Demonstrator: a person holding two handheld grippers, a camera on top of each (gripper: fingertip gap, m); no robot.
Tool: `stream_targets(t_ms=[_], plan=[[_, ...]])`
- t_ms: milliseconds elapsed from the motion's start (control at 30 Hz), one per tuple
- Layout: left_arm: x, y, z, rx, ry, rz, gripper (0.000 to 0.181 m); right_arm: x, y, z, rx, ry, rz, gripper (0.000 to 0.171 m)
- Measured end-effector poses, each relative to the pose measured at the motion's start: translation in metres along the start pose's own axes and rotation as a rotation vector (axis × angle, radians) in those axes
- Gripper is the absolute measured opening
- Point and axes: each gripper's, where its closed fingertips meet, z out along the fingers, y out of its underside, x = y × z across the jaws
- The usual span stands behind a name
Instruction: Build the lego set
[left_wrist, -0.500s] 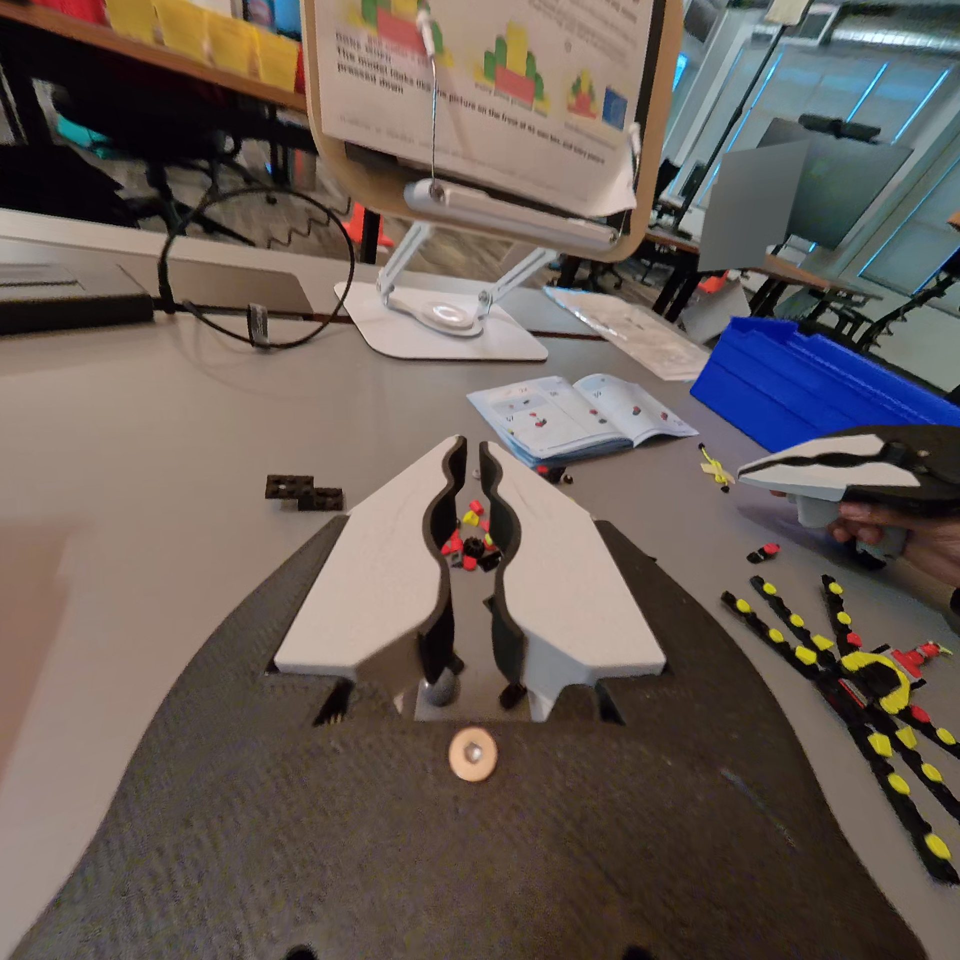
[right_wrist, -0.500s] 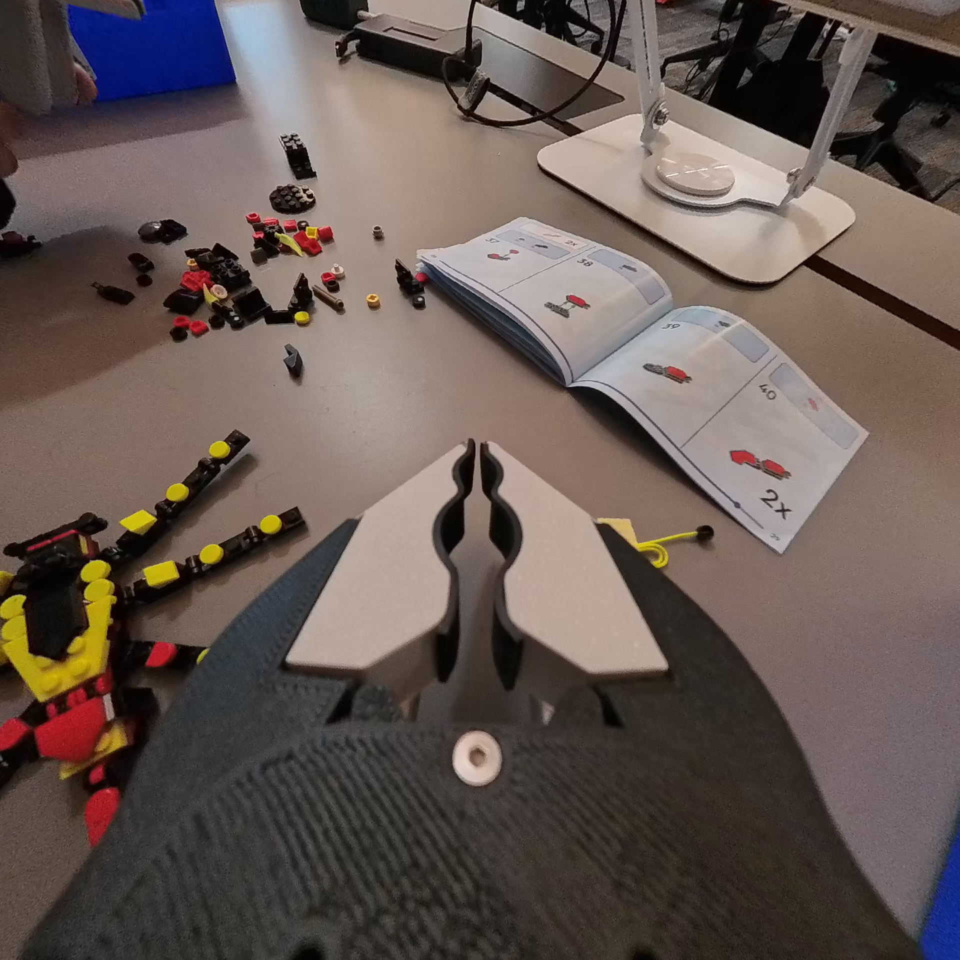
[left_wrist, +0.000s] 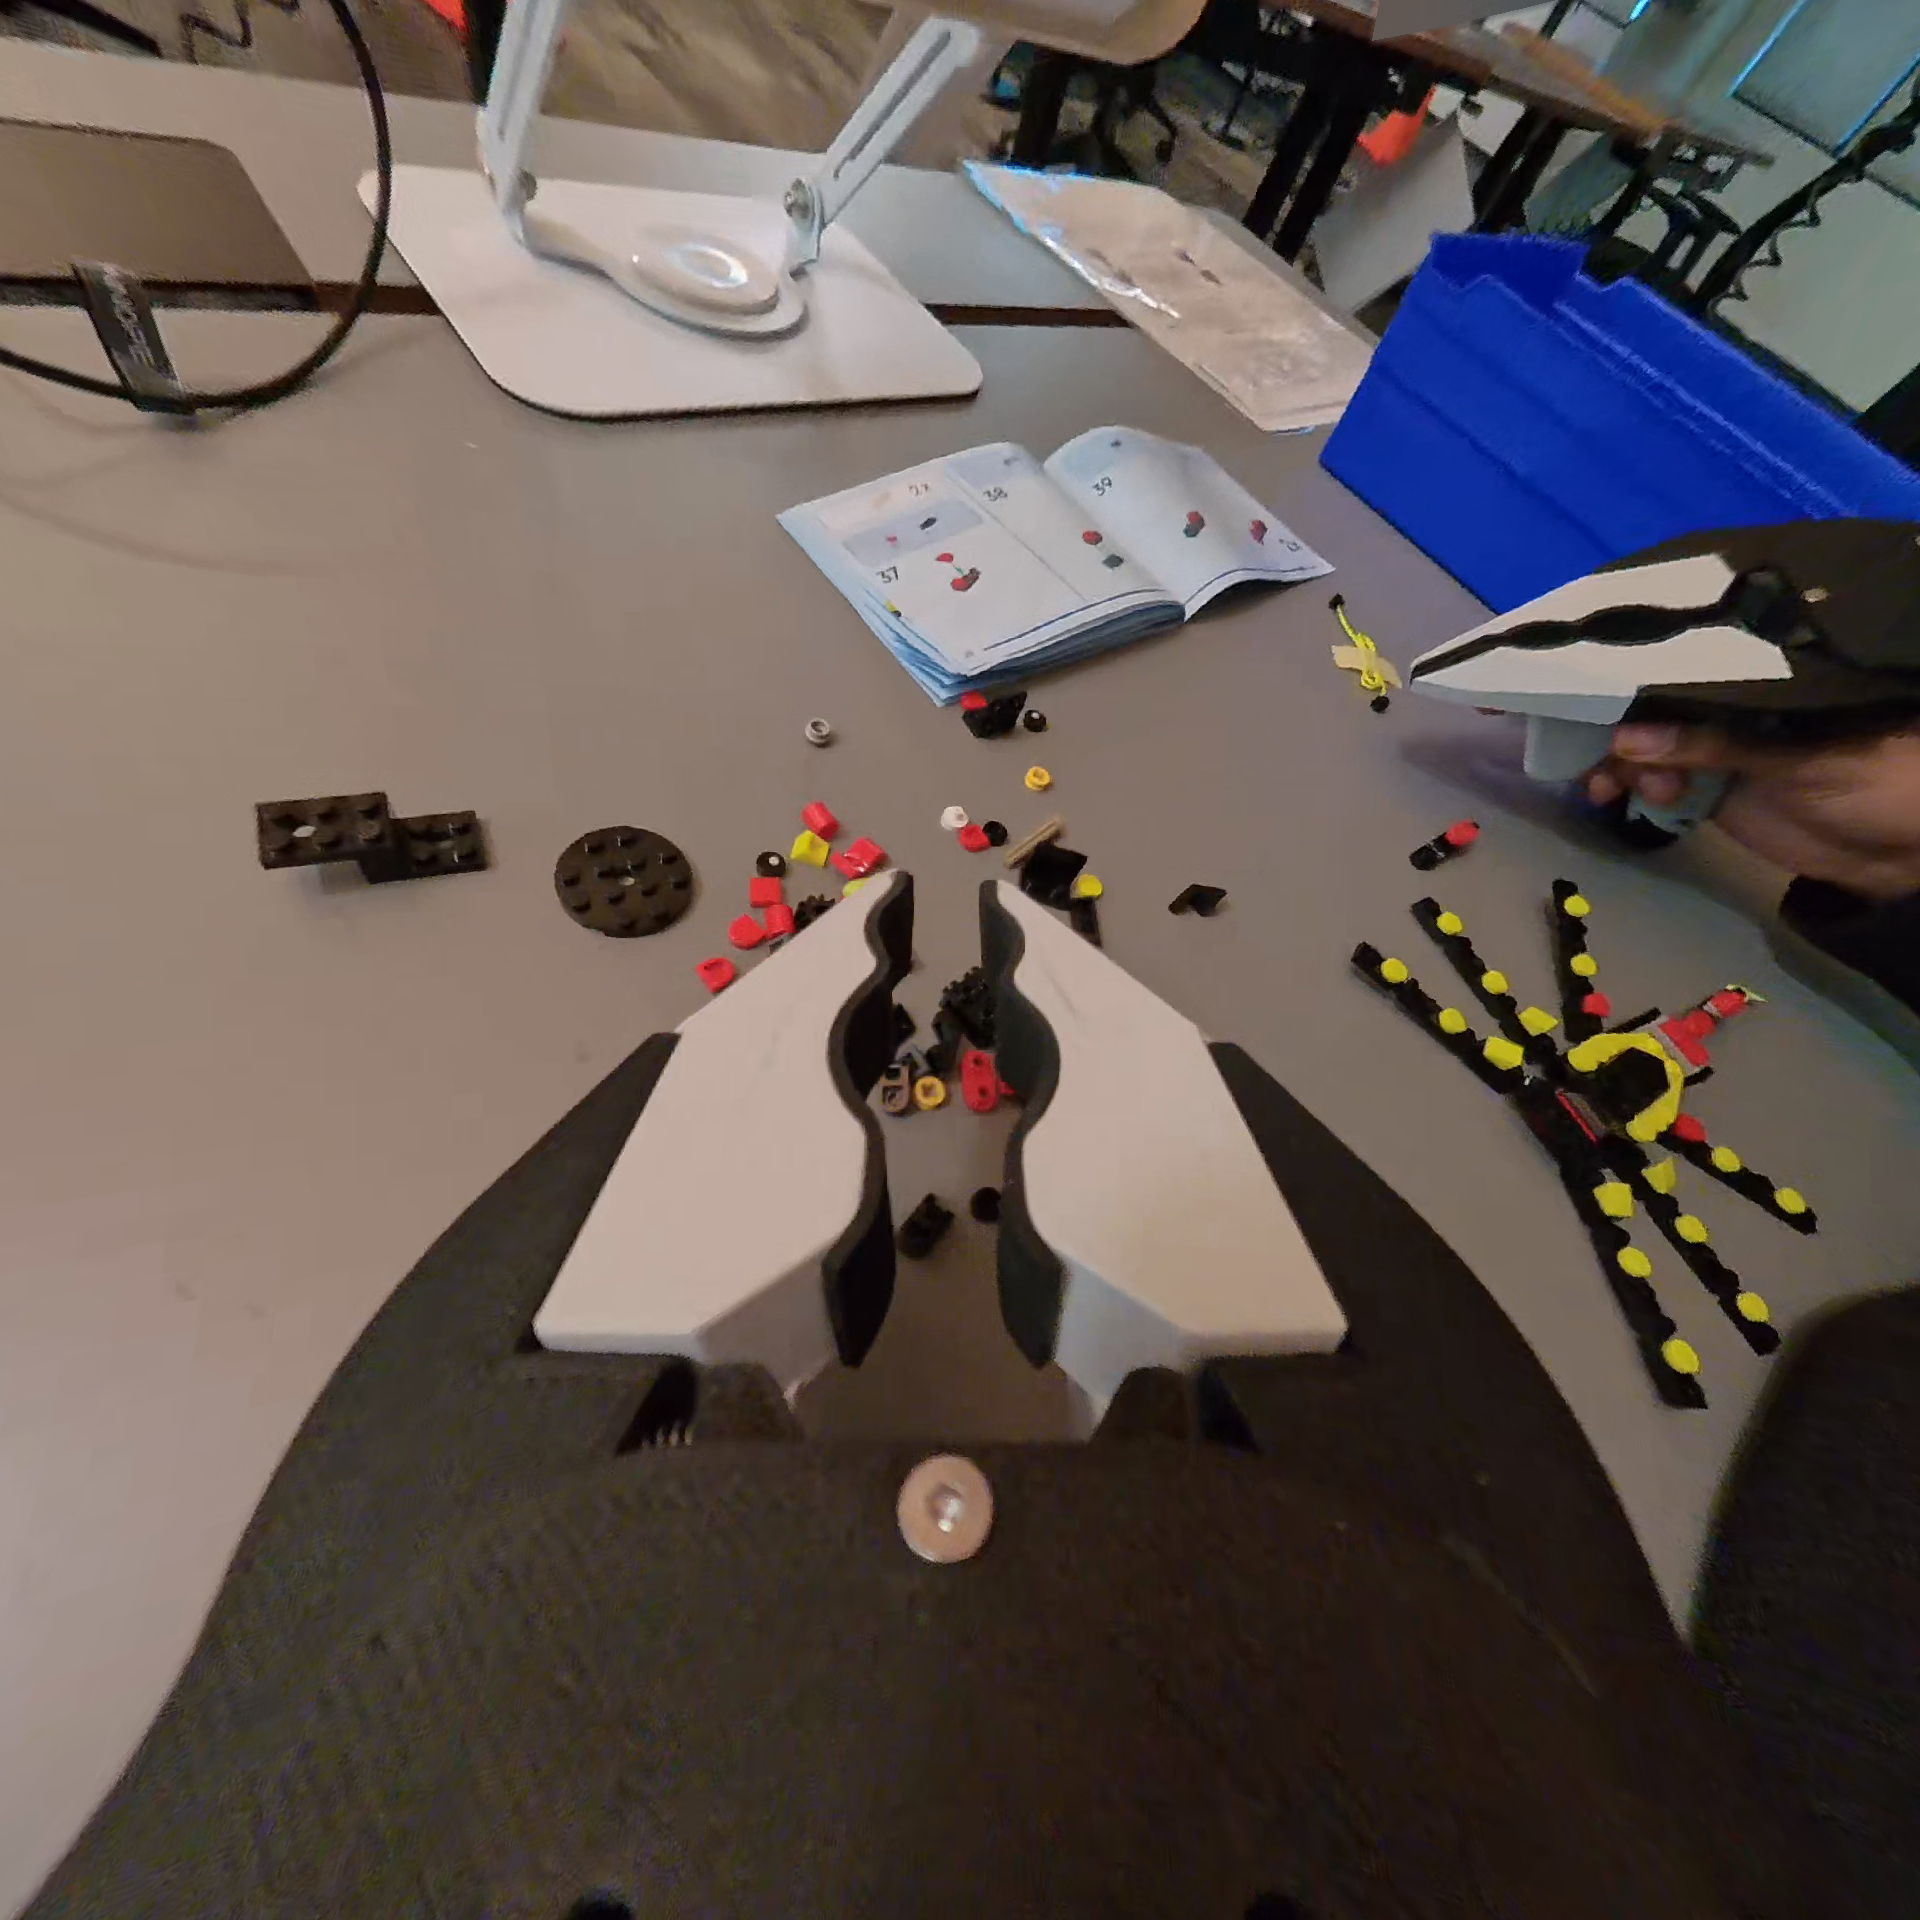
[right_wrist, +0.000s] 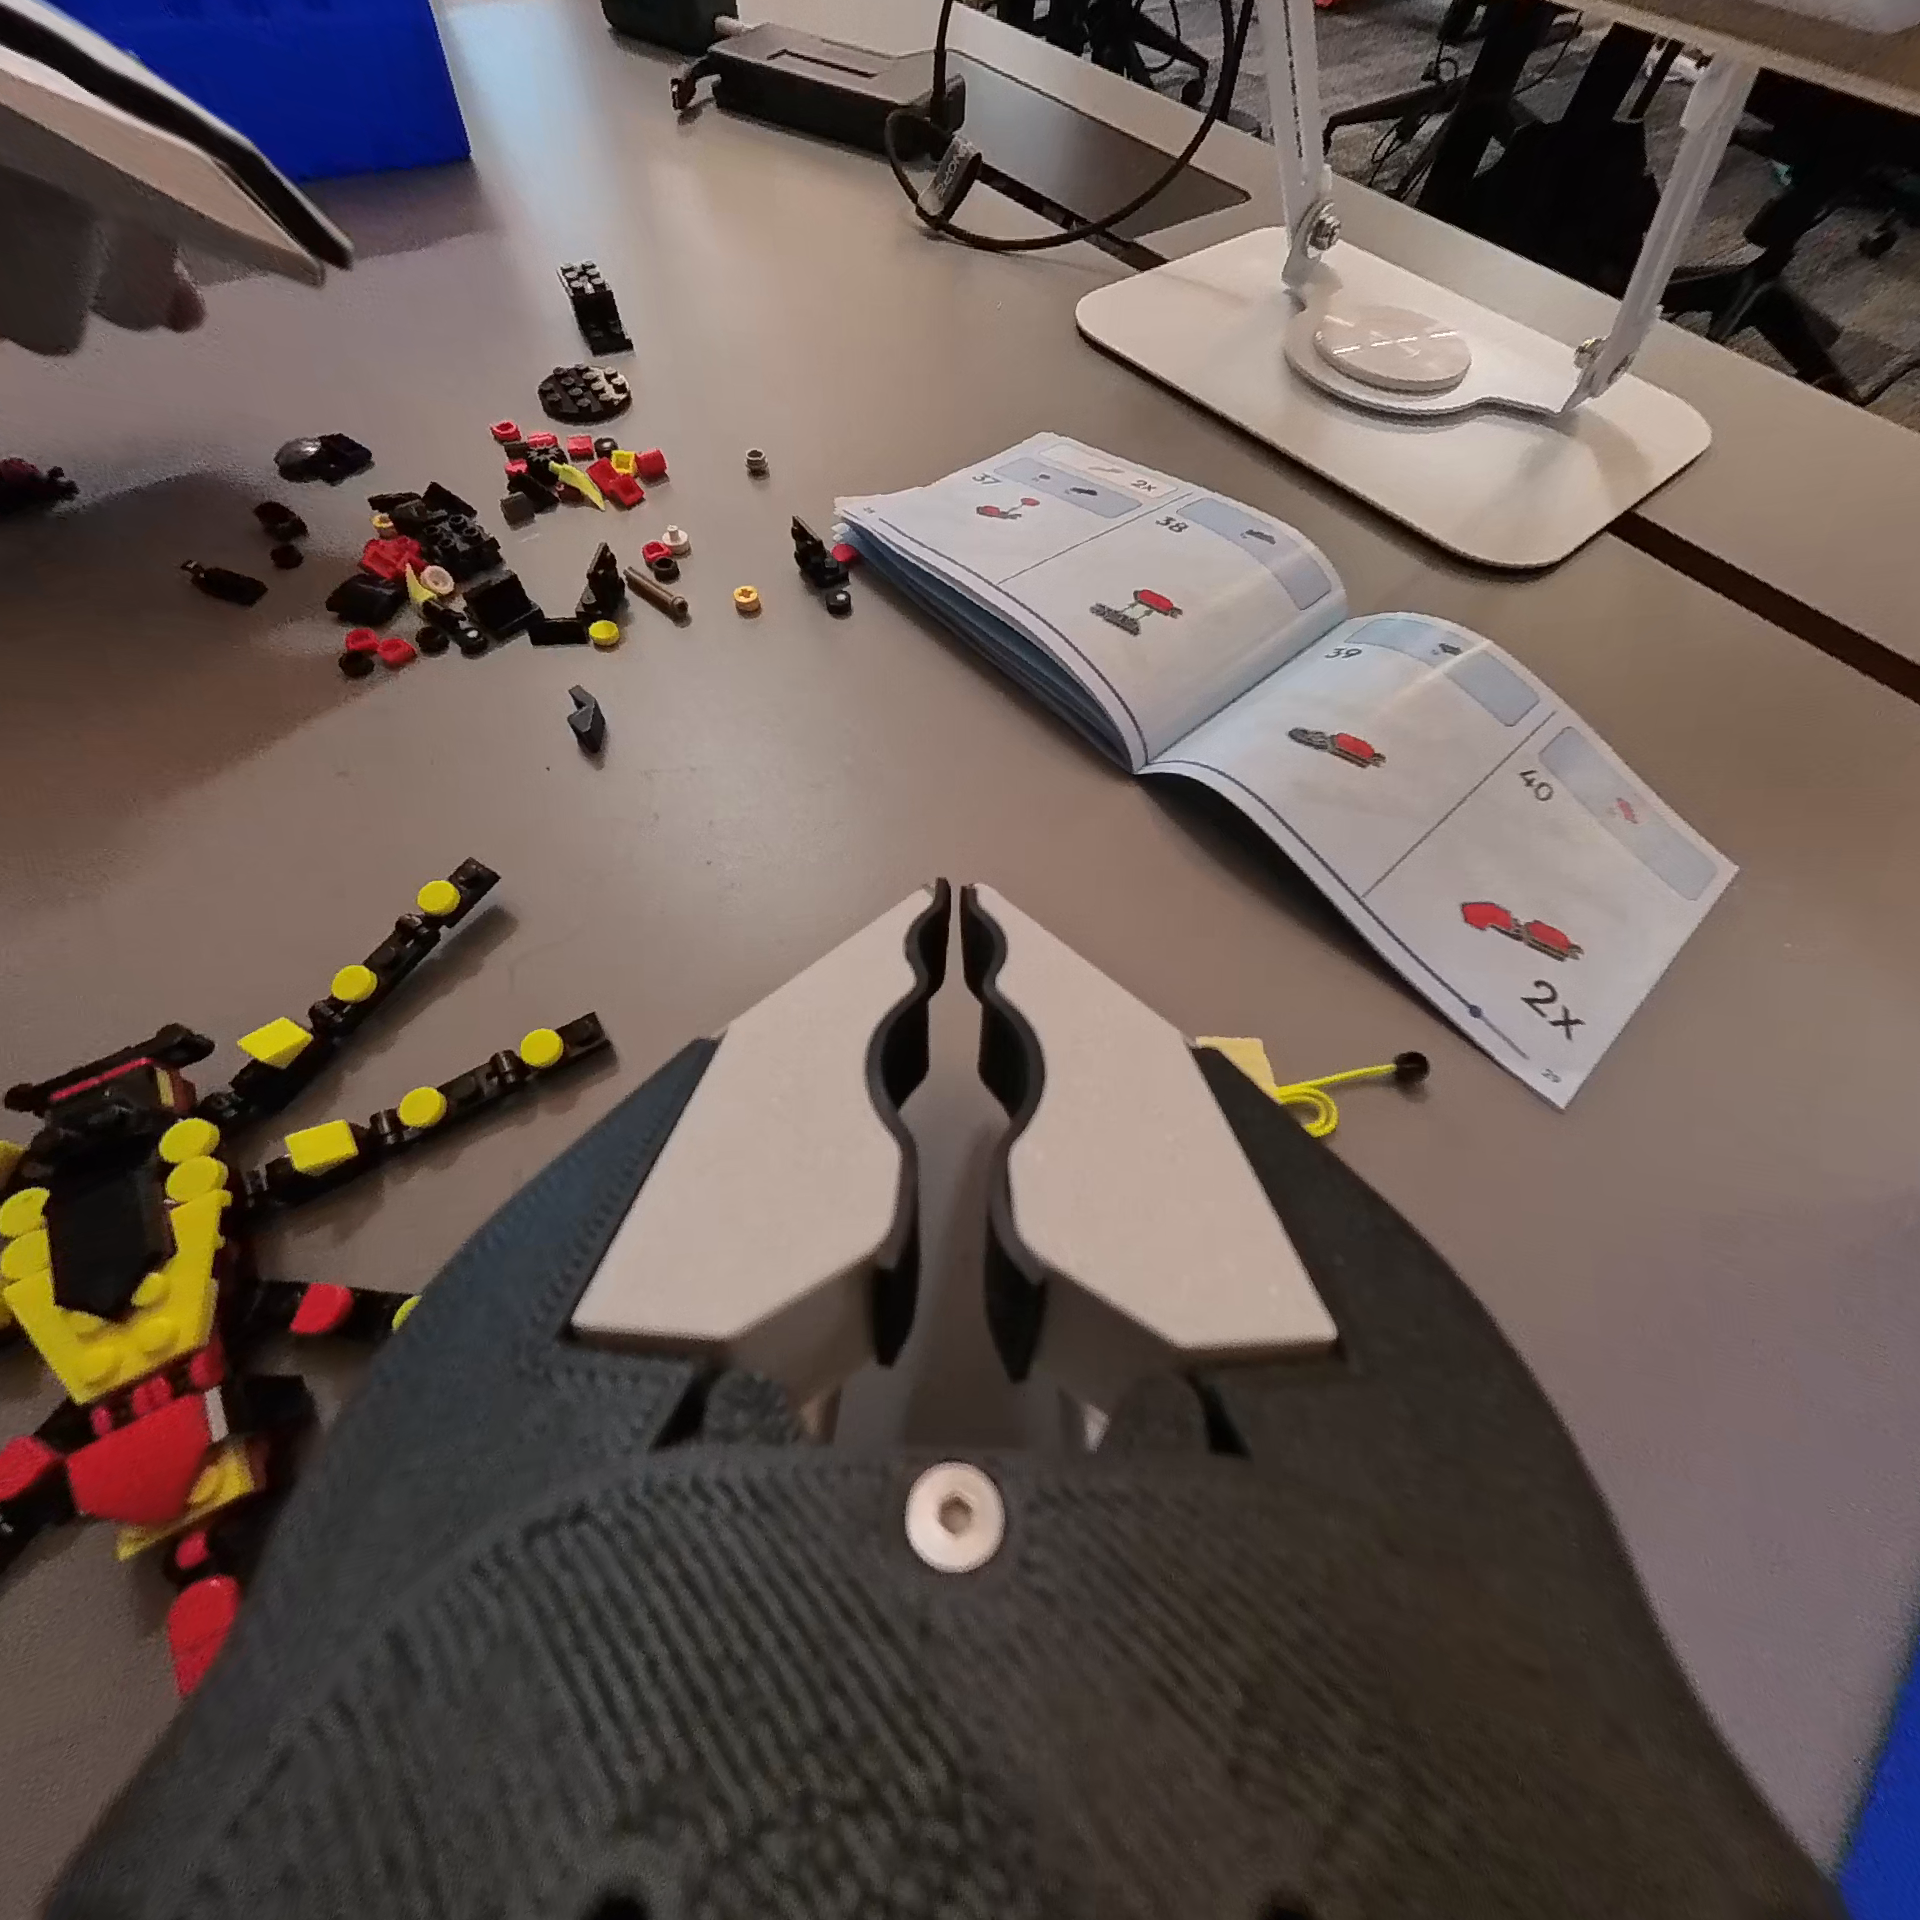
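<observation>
A partly built black, yellow and red spider model (left_wrist: 1610, 1081) lies on the grey table, at the left of the right wrist view (right_wrist: 104, 1247). A pile of small loose red, black and yellow pieces (left_wrist: 935, 1049) lies beside it and shows in the right wrist view (right_wrist: 468, 551). My left gripper (left_wrist: 945, 894) is open by a narrow gap, empty, and hovers over the pile; its tip shows in the right wrist view (right_wrist: 327, 260). My right gripper (right_wrist: 954, 894) is shut and empty above bare table near the spider; it shows in the left wrist view (left_wrist: 1455, 665).
An open instruction booklet (left_wrist: 1049, 561) (right_wrist: 1247, 707) lies beyond the pile. A black round plate (left_wrist: 623, 881) and joined black plates (left_wrist: 369, 836) lie to the left. A white stand base (left_wrist: 665, 301), a blue bin (left_wrist: 1579, 416), a black cable (left_wrist: 343, 260) and a yellow string piece (right_wrist: 1330, 1086) are nearby. Some 25 centimetres of space lies between my two pairs of fingers. The black round plate (left_wrist: 623, 881) is about 9 centimetres from my left fingertips and 30 centimetres from my right. Seen from the right wrist view (right_wrist: 570, 377) as well.
My left gripper has tipped downward and moved in over the loose pieces, and its jaws have opened slightly. My right gripper has hardly moved and stays shut.
</observation>
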Motion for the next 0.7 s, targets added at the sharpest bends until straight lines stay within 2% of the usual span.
stream_targets(t_ms=[167, 300, 433, 567, 700], plan=[[-0.008, -0.005, -0.014, 0.003, -0.068, 0.083, 0.007, 0.0, 0.001, 0.001, -0.005, -0.002, 0.005, 0.0], [-0.01, 0.026, -0.017, -0.175, -0.004, 0.177, 0.002, 0.0, 0.001, 0.001, -0.01, -0.002, 0.004, 0.0], [-0.007, 0.063, -0.025, -0.372, 0.03, 0.384, 0.006, 0.0, 0.003, 0.002, -0.019, -0.003, 0.011, 0.0], [-0.002, 0.071, -0.021, -0.414, 0.043, 0.412, 0.011, 0.001, 0.004, 0.004, -0.032, -0.005, 0.018, 0.0], [-0.005, 0.079, -0.018, -0.449, 0.019, 0.439, 0.009, 0.001, 0.005, 0.004, -0.036, -0.004, 0.018, 0.0]])
